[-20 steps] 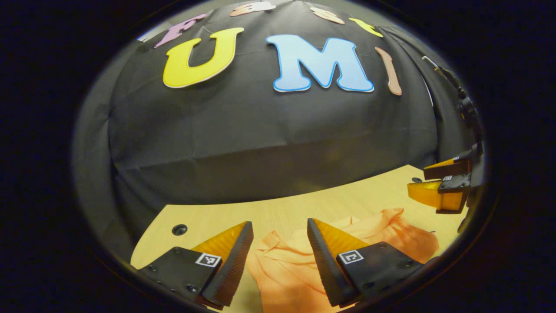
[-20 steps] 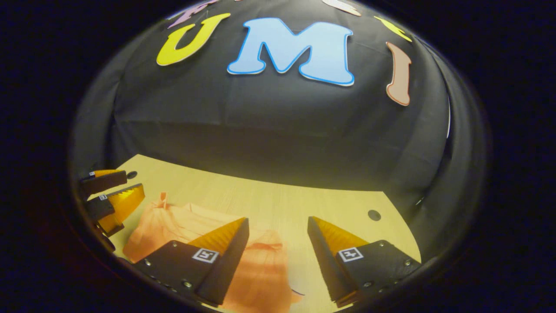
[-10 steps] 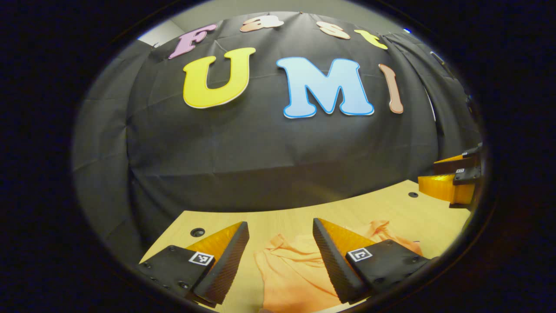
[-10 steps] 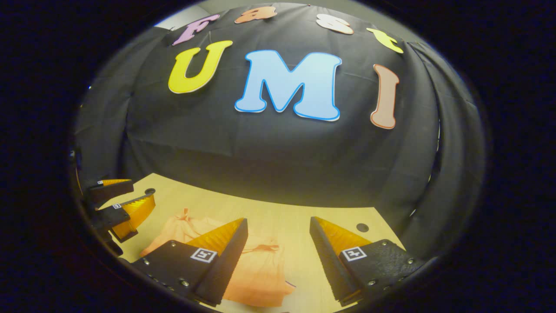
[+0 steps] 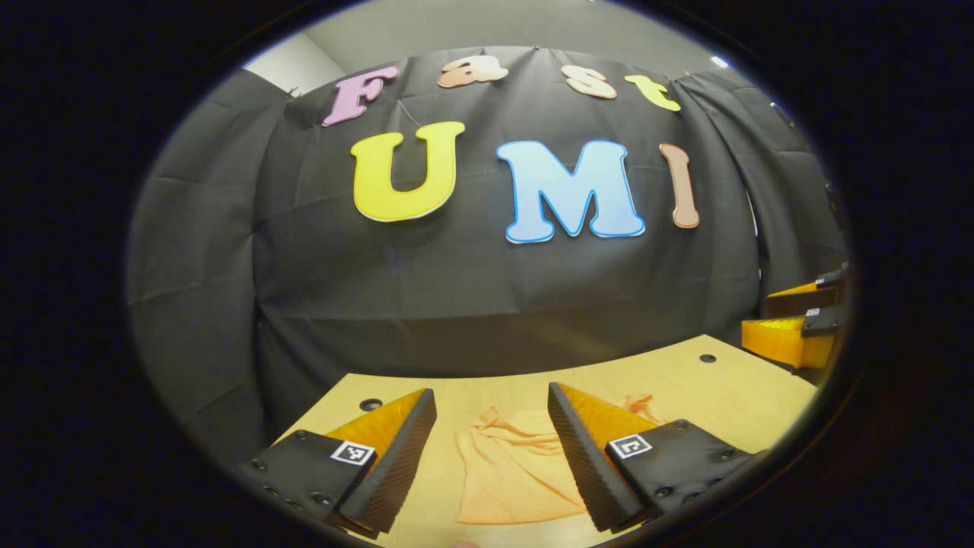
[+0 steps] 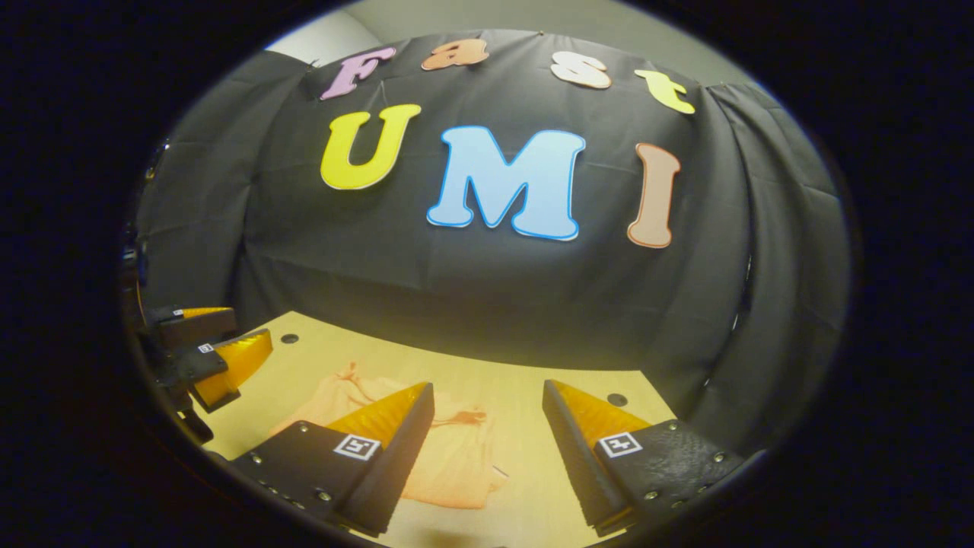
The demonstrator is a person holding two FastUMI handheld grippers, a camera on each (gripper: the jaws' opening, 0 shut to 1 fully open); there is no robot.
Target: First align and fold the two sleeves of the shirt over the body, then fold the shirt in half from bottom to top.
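An orange shirt (image 5: 508, 472) lies folded into a compact shape on the light wooden table (image 5: 730, 388). In the left gripper view my left gripper (image 5: 487, 449) hangs open above and before it, nothing between its fingers. The right gripper (image 5: 791, 320) appears at the far right edge, raised off the table. In the right gripper view the shirt (image 6: 456, 457) lies partly behind my left finger, and my right gripper (image 6: 487, 441) stands open and empty above it. The left gripper (image 6: 205, 350) hovers at the far left, open.
The booth's black cloth wall rises right behind the table's far edge. Small dark holes mark the tabletop near its back corners (image 5: 370, 404) (image 6: 617, 399). Bare wood (image 6: 533, 487) lies right of the shirt.
Both grippers have drawn back and up from the shirt, which now looks smaller and lower in each view. More of the wall and table shows. Both stayed open.
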